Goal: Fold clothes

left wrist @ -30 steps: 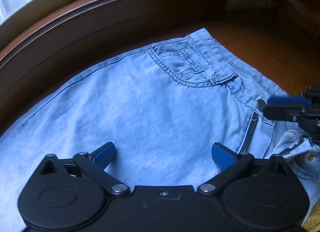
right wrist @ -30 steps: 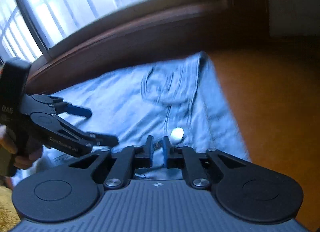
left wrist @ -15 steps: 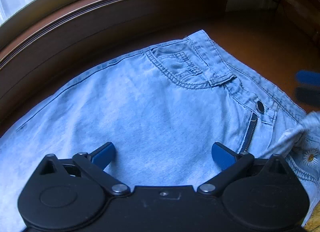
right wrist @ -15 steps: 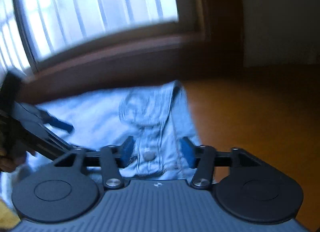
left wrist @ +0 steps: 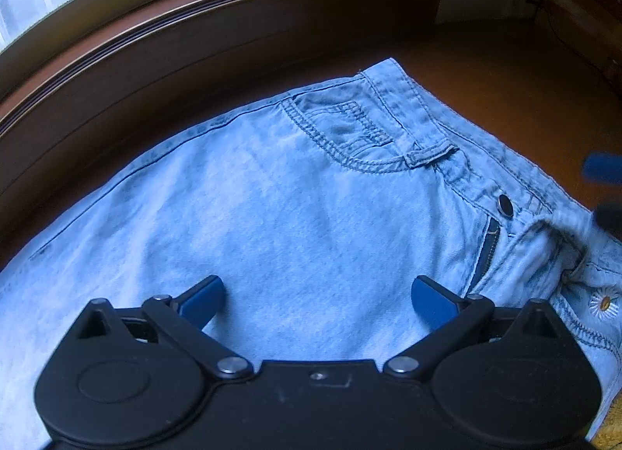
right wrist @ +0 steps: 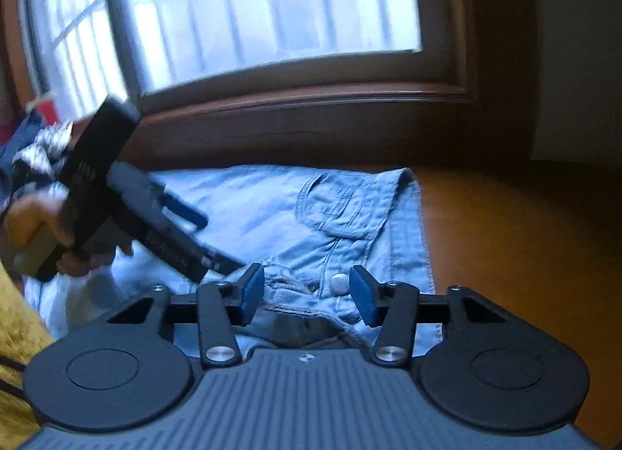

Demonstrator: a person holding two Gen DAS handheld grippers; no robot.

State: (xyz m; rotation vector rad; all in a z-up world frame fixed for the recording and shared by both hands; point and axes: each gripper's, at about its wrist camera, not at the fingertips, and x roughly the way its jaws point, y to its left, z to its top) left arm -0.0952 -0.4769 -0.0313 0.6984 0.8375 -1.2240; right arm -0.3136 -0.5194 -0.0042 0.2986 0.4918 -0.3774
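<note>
Your left hand-held gripper [left wrist: 317, 296] hovers spread over the jeans [left wrist: 272, 209] on the desk [left wrist: 486, 73]; your right hand-held gripper [right wrist: 307, 292], just narrowing yet unclamped, straddles the waistband button [right wrist: 339, 282] to lift it.

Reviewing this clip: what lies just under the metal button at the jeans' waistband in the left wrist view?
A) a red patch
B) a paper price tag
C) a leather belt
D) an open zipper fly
D: below the metal button of the jeans, the dark zipper shows in the parted fly.
</note>
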